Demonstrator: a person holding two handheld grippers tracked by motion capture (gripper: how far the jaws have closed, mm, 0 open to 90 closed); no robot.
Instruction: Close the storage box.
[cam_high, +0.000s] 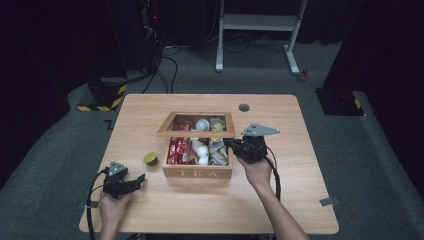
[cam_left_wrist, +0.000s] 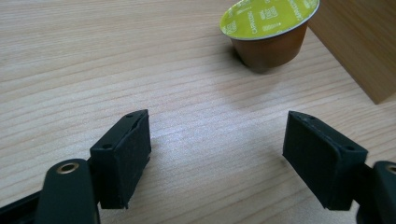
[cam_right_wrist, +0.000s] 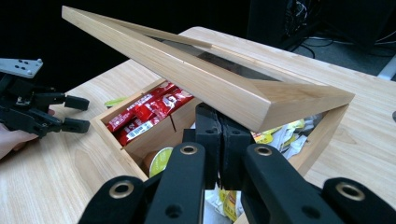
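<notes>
1. The right gripper, near the centre of the high view, is propping the lid of the tea box half open, its jaws pressed together under the lid's front edge.
2. The left gripper, at the lower left of the high view, is hovering over the bench with its jaws standing wide and nothing between them.
3. The coffee capsule is sitting upright on the bench just left of the box, apart from the jaws.
4. Judging by this, the capsule is out and the lid is waiting to be shut.

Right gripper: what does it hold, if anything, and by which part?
The right gripper is shut, pressed under the front edge of the box lid, propping it. Whether it pinches anything cannot be told.
</notes>
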